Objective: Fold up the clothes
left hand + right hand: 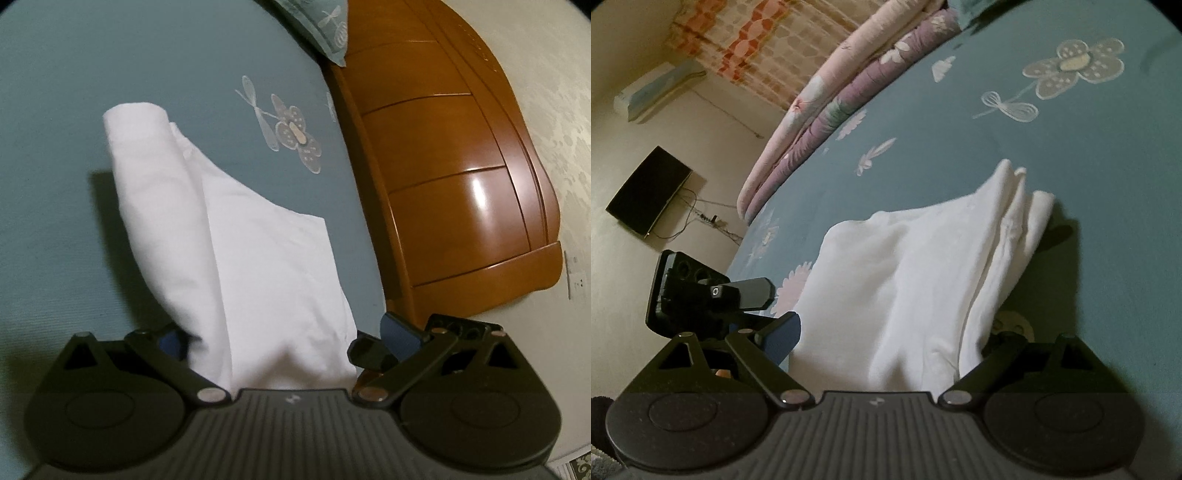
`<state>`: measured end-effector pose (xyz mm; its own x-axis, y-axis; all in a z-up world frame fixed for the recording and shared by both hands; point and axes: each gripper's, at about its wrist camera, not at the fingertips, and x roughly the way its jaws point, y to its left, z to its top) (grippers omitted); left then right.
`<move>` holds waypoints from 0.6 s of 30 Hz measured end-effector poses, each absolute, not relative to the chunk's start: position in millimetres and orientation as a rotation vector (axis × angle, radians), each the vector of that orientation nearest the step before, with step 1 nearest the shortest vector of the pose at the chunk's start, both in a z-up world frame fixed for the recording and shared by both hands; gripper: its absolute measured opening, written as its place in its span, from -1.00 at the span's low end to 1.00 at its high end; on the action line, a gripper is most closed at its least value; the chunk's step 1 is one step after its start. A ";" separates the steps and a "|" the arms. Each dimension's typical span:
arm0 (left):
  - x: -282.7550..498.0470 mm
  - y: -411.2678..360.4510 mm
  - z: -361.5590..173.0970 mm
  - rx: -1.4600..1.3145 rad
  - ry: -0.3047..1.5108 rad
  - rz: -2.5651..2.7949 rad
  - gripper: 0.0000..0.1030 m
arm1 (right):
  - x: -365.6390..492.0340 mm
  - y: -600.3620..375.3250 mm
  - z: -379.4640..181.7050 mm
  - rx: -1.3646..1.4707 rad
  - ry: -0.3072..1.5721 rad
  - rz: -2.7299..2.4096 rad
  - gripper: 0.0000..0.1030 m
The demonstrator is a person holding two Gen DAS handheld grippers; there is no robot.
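Observation:
A white folded garment (236, 236) lies on the teal bedsheet (74, 110), its near end raised off the sheet and casting a shadow. My left gripper (284, 332) is open, jaws wide, with the garment's near end passing between its blue-padded fingers (400, 332). In the right wrist view the same white garment (923, 266) runs between the spread fingers of my right gripper (894, 334), which is open too. Its left blue pad (785, 332) shows; the right finger is partly hidden by cloth. The left gripper (713, 295) appears close at the left there.
A wooden headboard (461, 184) and a patterned pillow (325, 26) border the bed on the right. Folded floral quilts (849, 92) lie along the far side. A wall holds a dark screen (648, 192) and an air conditioner (657, 88).

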<state>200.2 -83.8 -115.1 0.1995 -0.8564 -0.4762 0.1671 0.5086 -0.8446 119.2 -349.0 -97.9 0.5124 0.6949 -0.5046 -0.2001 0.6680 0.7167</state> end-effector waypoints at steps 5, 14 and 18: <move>198.2 -82.7 -109.4 -0.744 1.141 -0.833 0.96 | 116.9 -348.5 -86.3 0.612 0.854 0.577 0.81; 207.0 -115.5 -95.3 -0.741 1.129 -0.871 0.96 | 115.8 -367.7 -69.6 0.552 0.809 0.529 0.81; 215.8 -140.3 -91.7 -0.741 1.130 -0.903 0.96 | 116.5 -388.5 -59.4 0.519 0.793 0.490 0.81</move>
